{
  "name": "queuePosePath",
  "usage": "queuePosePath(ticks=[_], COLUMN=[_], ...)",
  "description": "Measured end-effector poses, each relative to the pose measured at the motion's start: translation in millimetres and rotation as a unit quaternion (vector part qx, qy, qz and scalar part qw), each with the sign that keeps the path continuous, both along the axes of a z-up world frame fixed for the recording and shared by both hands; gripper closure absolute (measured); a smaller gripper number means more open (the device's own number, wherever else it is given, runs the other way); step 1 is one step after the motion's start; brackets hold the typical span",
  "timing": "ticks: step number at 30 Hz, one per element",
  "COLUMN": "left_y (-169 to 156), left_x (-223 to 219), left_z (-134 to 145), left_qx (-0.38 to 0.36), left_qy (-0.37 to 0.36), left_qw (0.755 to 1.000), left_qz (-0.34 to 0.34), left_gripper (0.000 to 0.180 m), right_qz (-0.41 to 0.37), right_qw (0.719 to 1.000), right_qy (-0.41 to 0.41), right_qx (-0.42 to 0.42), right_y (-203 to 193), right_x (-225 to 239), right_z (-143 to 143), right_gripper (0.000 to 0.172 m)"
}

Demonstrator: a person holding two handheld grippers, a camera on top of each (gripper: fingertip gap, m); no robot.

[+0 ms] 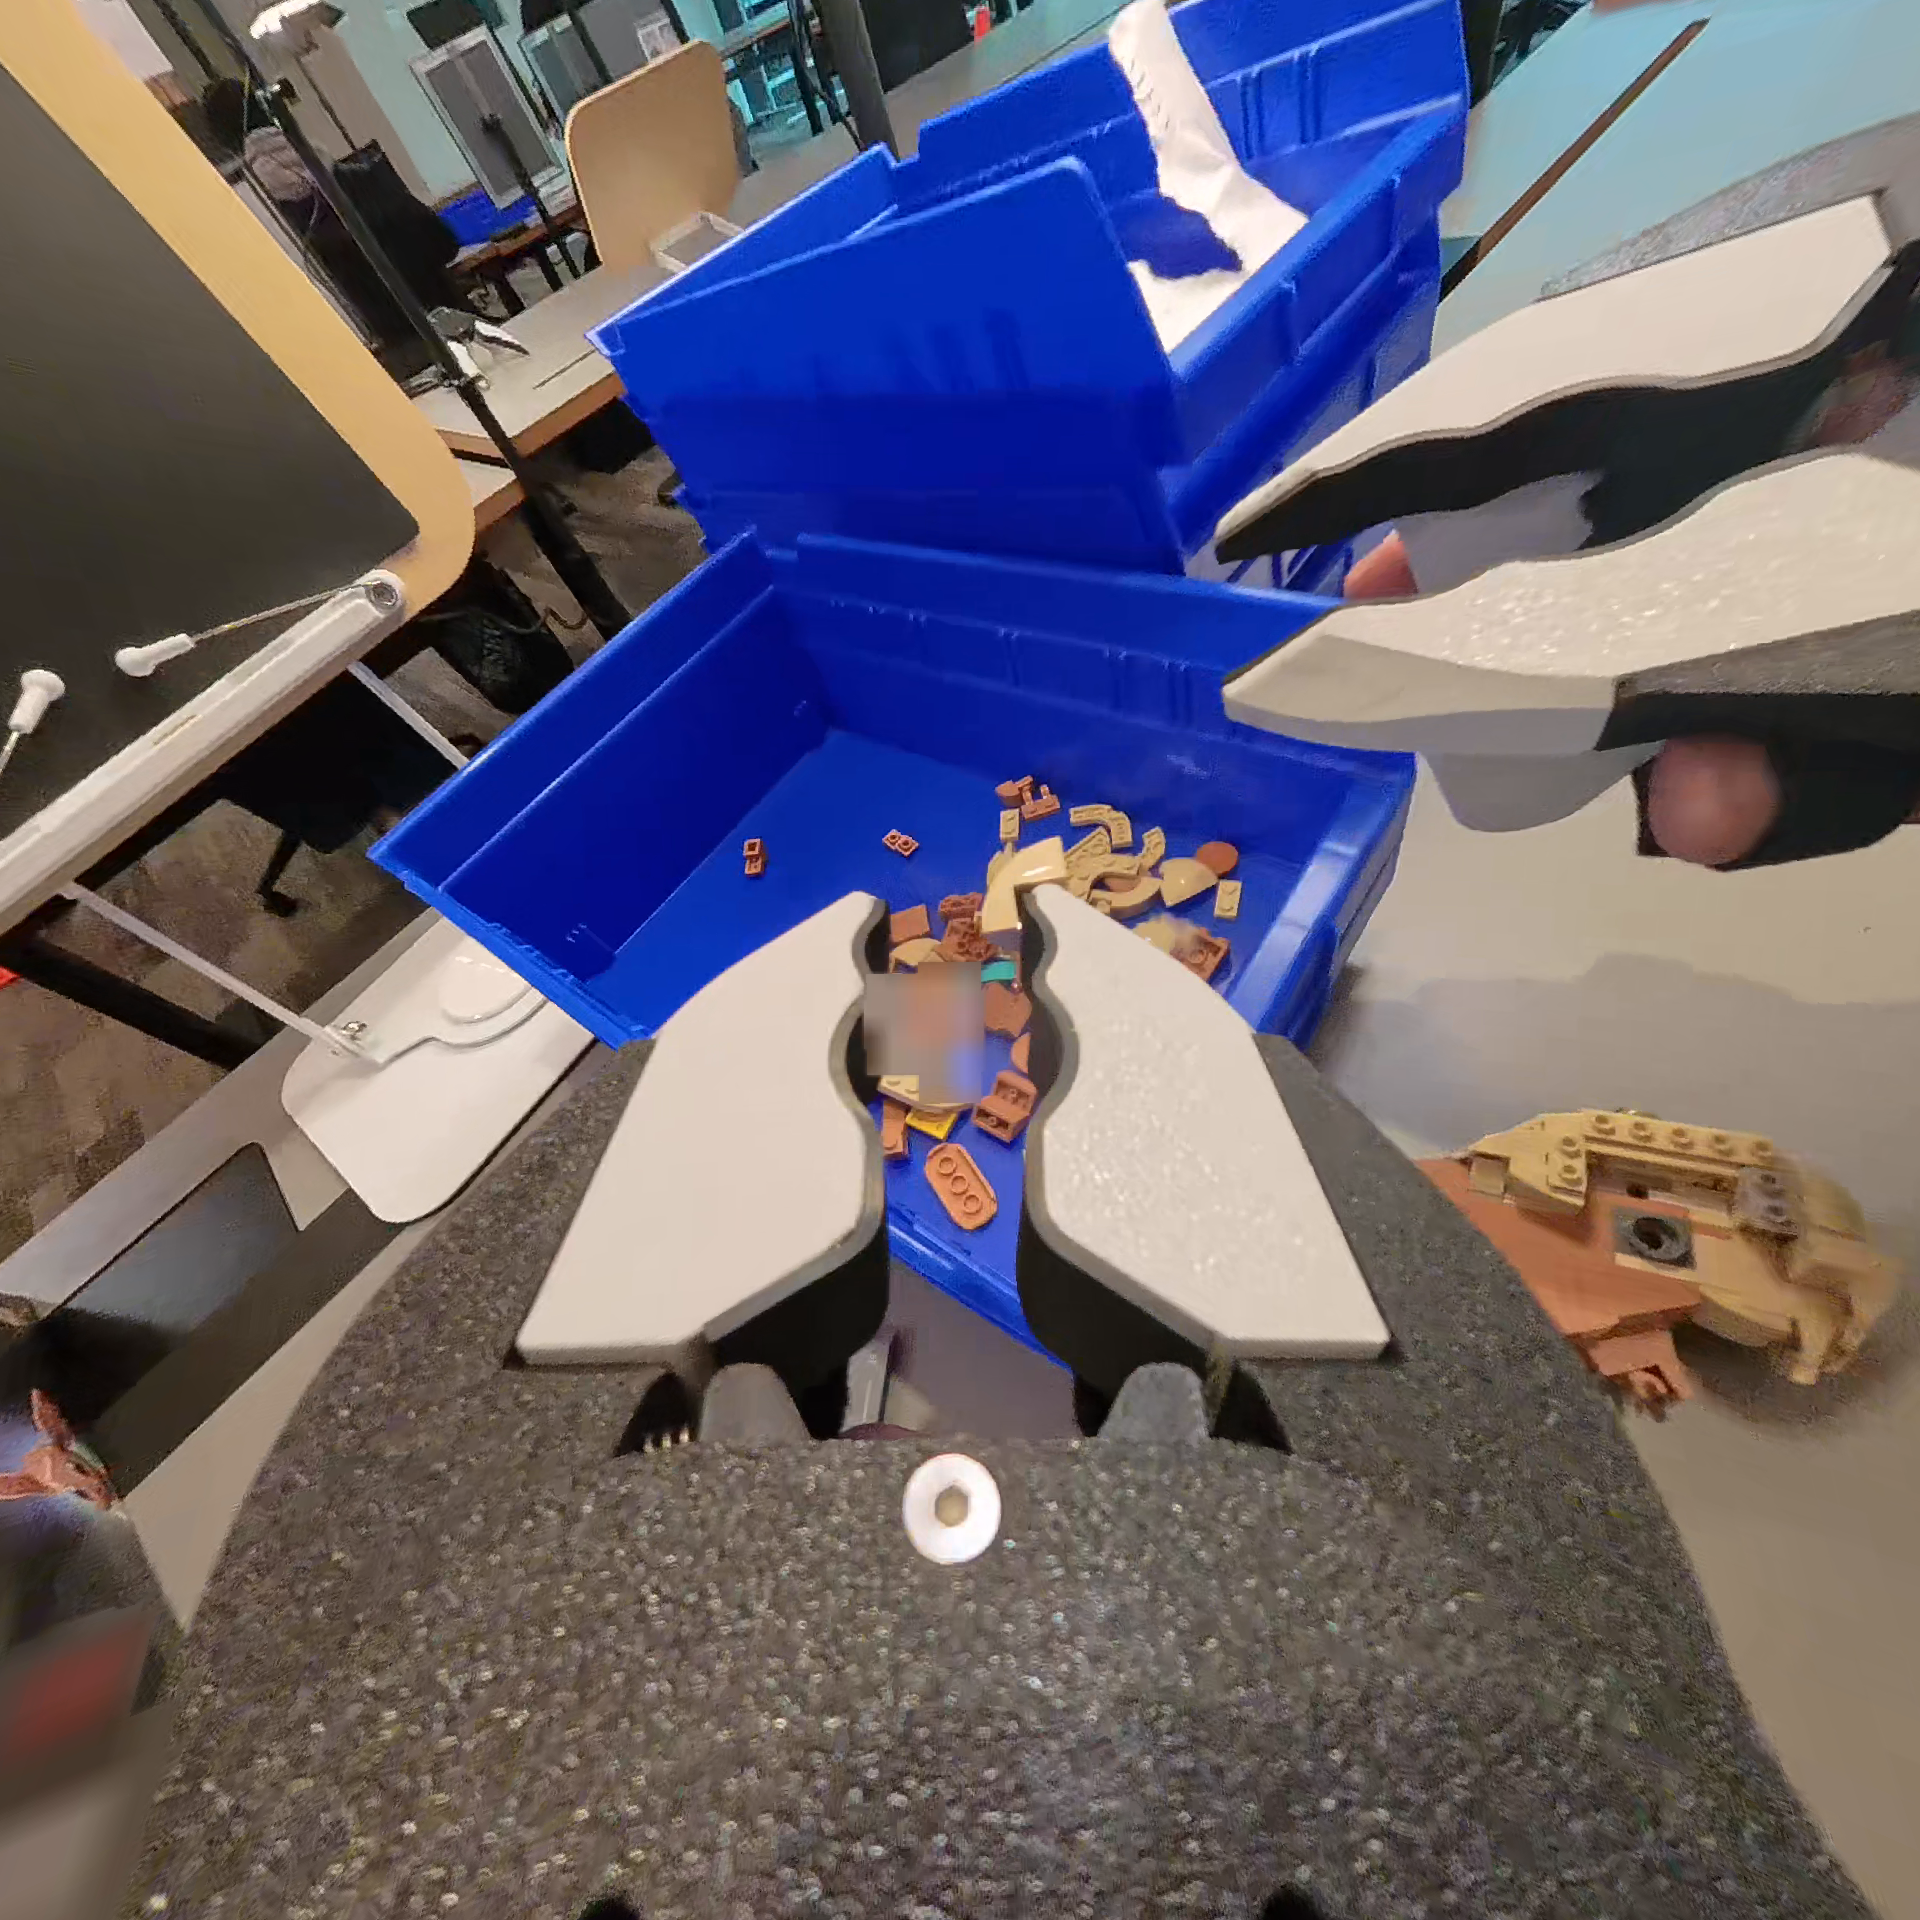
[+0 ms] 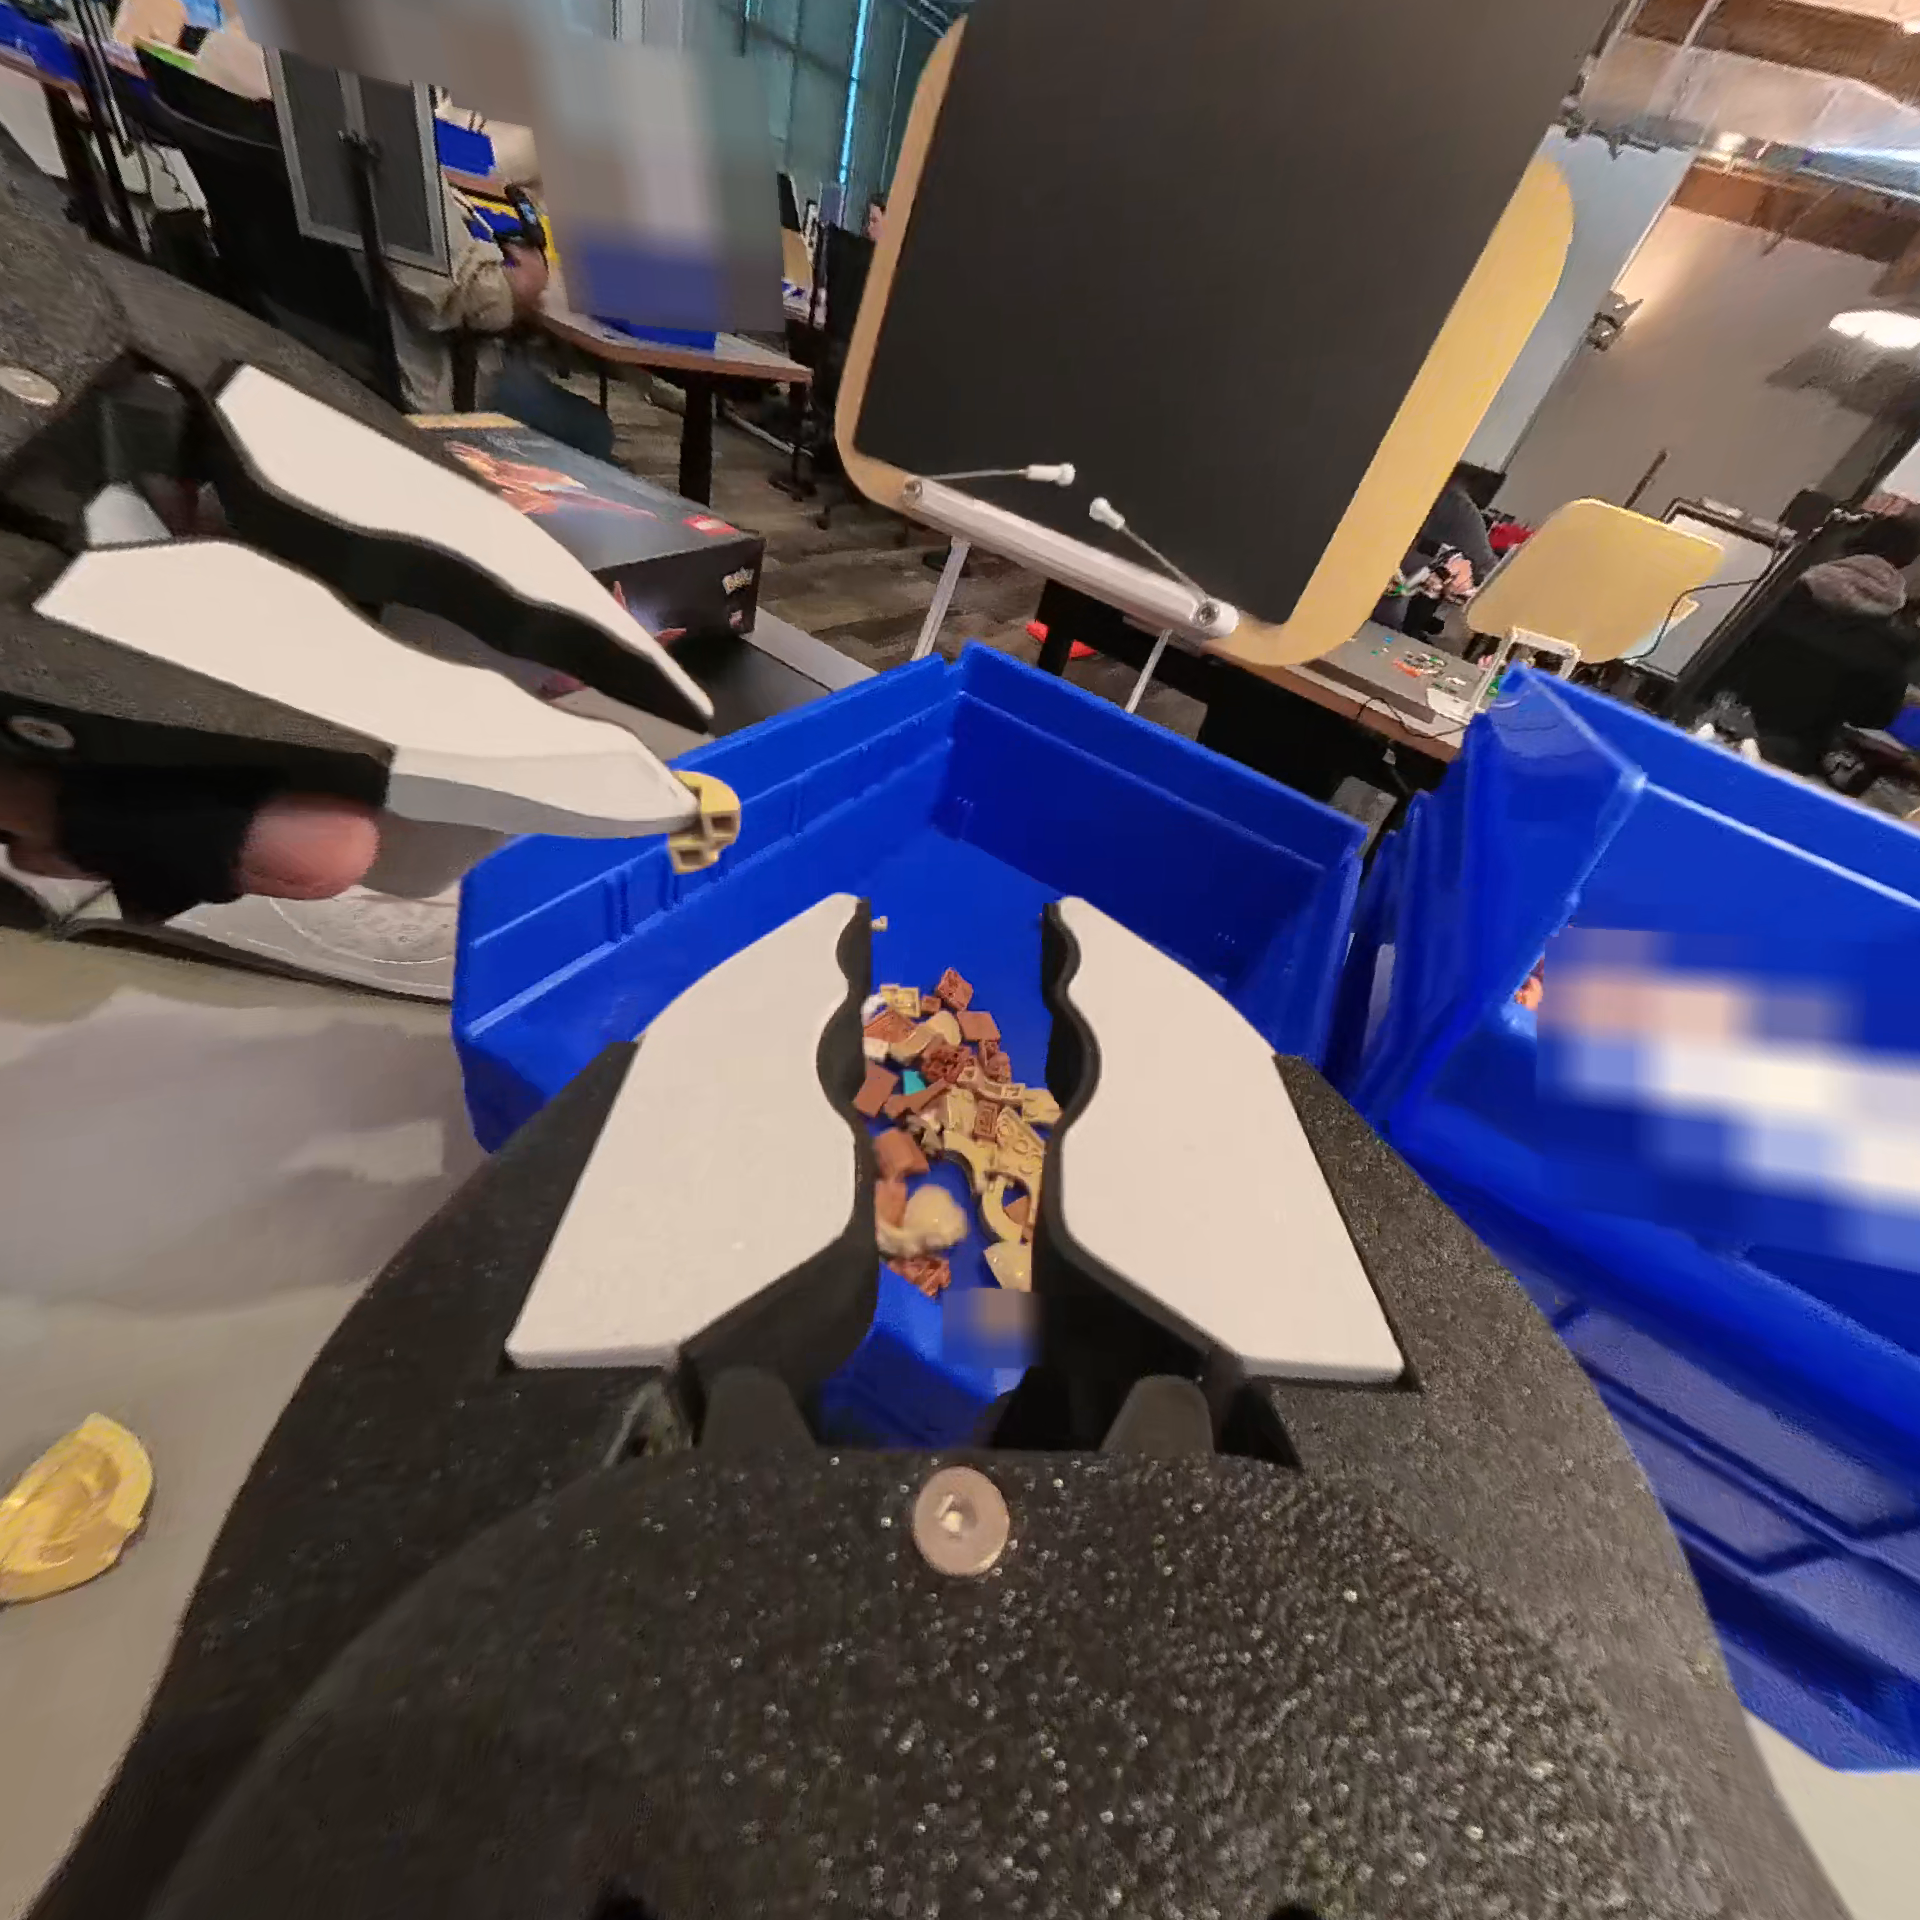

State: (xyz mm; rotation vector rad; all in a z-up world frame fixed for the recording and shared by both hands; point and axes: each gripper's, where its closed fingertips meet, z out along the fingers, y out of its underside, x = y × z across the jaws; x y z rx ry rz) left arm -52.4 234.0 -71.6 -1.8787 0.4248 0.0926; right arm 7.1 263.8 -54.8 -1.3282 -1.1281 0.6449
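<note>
L gripper (image 1: pixel 951 904) hung over the blue bin (image 1: pixel 623 790), jaws a narrow way apart. A small tan curved brick (image 2: pixel 707 821) sat at the tip of one finger only, w/ a clear gap to the other finger, so nothing was clamped. It was above the bin's near-left rim in the right wrist view.

R gripper (image 2: pixel 956 914) was also above the bin, jaws a bit wider, nothing between the pads. Below both lay a heap of loose tan and brown bricks (image 1: pixel 1122 883) on the bin floor, mostly toward one side, w/ two small brown bits apart from the rest.

Behind the bin stood more blue bins (image 1: pixel 935 364), stacked and tilted. On the grey table (image 1: pixel 1662 987), beside the bin, lay a part-built tan and brown model (image 1: pixel 1662 1236). A yellow piece (image 2: pixel 62 1507) lay on the table too, well apart from the bin.
</note>
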Motion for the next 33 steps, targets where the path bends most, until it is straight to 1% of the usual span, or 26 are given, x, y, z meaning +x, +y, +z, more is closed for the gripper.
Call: queuePosePath(ticks=[3, 7, 10, 12, 16, 19, 23, 27, 29, 33], left_y=[-4, -10, -9, -8, -5, -1, 2, 1, 0, -1], left_x=[-4, -11, -16, -12, -1, -2, -5, -5, -5, -7], left_z=[-10, -19, -21, -24, -29, -27, -25, -25, -25, -22], left_qx=[0.004, -0.005, -0.001, -0.008, -0.017, -0.013, -0.006, -0.006, -0.006, 0.001], left_qy=[0.002, -0.008, -0.012, -0.034, -0.083, -0.11, -0.138, -0.146, -0.144, -0.139], left_qw=[1.0, 1.0, 1.0, 0.999, 0.996, 0.994, 0.99, 0.989, 0.989, 0.99], left_qz=[0.001, 0.01, 0.019, 0.01, -0.007, -0.003, -0.002, -0.007, -0.006, -0.003], left_gripper=[0.154, 0.154, 0.154, 0.154, 0.153, 0.152, 0.15, 0.149, 0.149, 0.148], right_qz=[0.004, 0.01, 0.017, 0.036, 0.071, 0.085, 0.057, 0.035, 0.038, 0.038], right_qw=[1.0, 1.0, 0.999, 0.999, 0.996, 0.993, 0.992, 0.995, 0.996, 0.996], right_qy=[-0.02, -0.019, -0.027, -0.037, -0.031, -0.037, -0.057, -0.054, -0.051, -0.04], right_qx=[0.005, -0.006, 0.003, 0.016, 0.05, 0.073, 0.099, 0.07, 0.059, 0.074], right_y=[-2, -8, -17, -26, -40, -46, -30, -10, -9, -16], right_x=[7, 20, 24, 19, 0, -16, -35, -45, -43, -37], right_z=[-15, -24, -33, -39, -36, -35, -39, -46, -48, -41], right_gripper=[0.141, 0.141, 0.143, 0.143, 0.143, 0.143, 0.143, 0.143, 0.143, 0.143])
